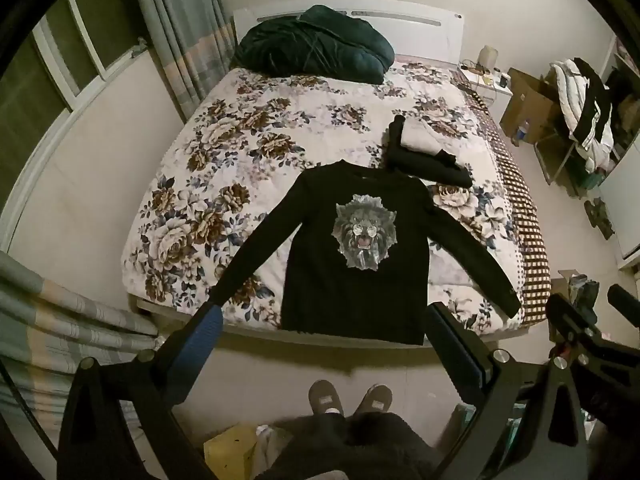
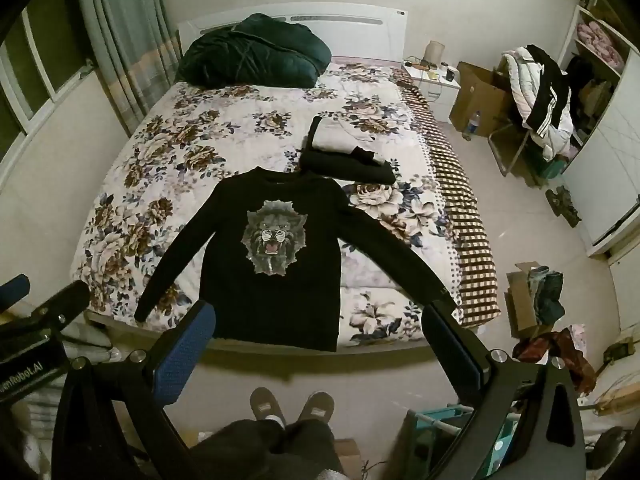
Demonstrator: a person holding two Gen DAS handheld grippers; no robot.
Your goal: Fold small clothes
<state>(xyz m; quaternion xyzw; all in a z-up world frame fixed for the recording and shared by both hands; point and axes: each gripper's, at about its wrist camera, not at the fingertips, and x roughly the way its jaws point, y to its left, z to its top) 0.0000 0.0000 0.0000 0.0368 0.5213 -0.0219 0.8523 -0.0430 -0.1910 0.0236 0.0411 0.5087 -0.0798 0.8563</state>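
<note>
I stand at the near end of the bed, holding both tongs above the floor, angled down. My left gripper (image 1: 324,344) has its jaws spread wide apart with nothing between them, and my right gripper (image 2: 316,344) is spread just as wide, also empty. The black long-sleeved sweatshirt with a grey lion face printed on the chest (image 1: 352,256) lies flat, face up, on the floral quilt in brown, blue and white (image 1: 224,168), its hem at the near edge of the bed and its sleeves angled out to left and right. Just beyond its collar, to the right, lies a folded black garment (image 1: 428,164). A dark green bundle of bedding (image 1: 316,46) sits at the far headboard.
</note>
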